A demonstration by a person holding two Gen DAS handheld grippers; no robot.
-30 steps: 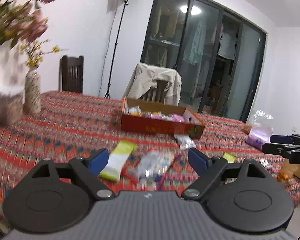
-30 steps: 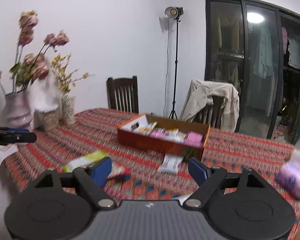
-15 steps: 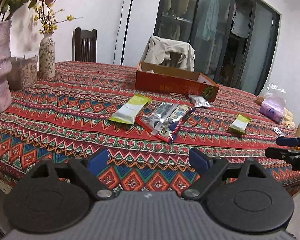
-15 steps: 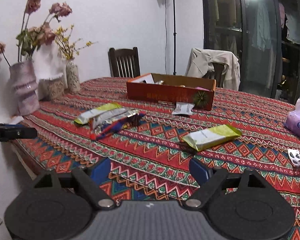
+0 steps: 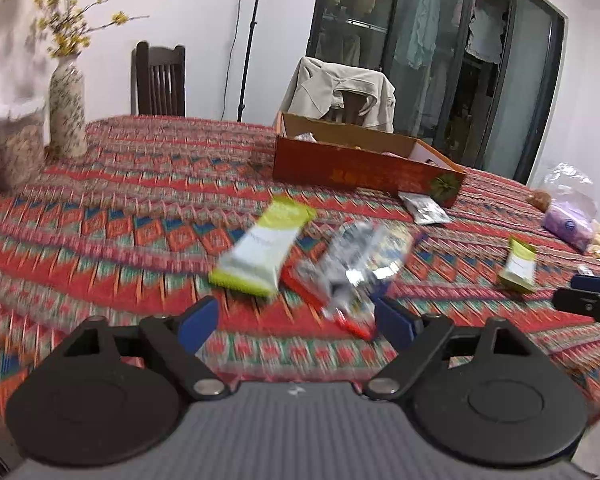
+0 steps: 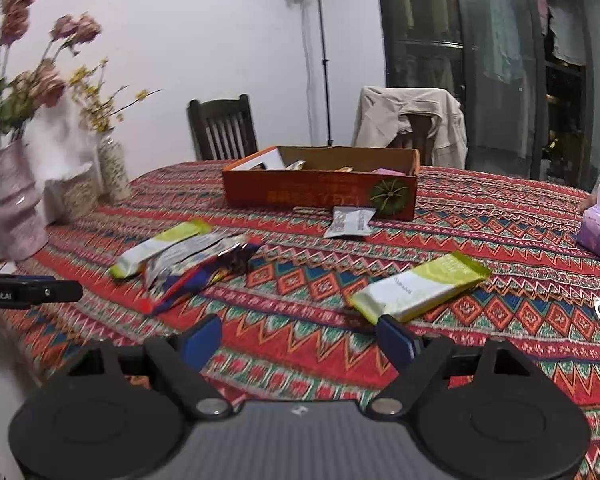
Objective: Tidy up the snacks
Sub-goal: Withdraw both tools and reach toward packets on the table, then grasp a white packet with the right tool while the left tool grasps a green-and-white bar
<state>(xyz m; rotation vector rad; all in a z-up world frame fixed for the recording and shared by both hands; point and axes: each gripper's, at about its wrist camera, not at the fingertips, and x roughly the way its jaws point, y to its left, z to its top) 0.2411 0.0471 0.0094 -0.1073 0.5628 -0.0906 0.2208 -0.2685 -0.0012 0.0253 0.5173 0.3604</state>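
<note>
Both grippers hover over the near edge of the patterned table. The left gripper and the right gripper both stand wide open, holding nothing. The left jaws have just closed slightly, with nothing between them. Bare cloth lies ahead of the right gripper; a green snack bar lies just beyond its right finger. A second green bar touches the foil packets mid-table. The orange box sits farther back. Compared with a second ago, both views sit lower and nearer the snacks.

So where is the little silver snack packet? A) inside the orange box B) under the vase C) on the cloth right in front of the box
C: the silver packet lies on the tablecloth just in front of the orange box.
</note>
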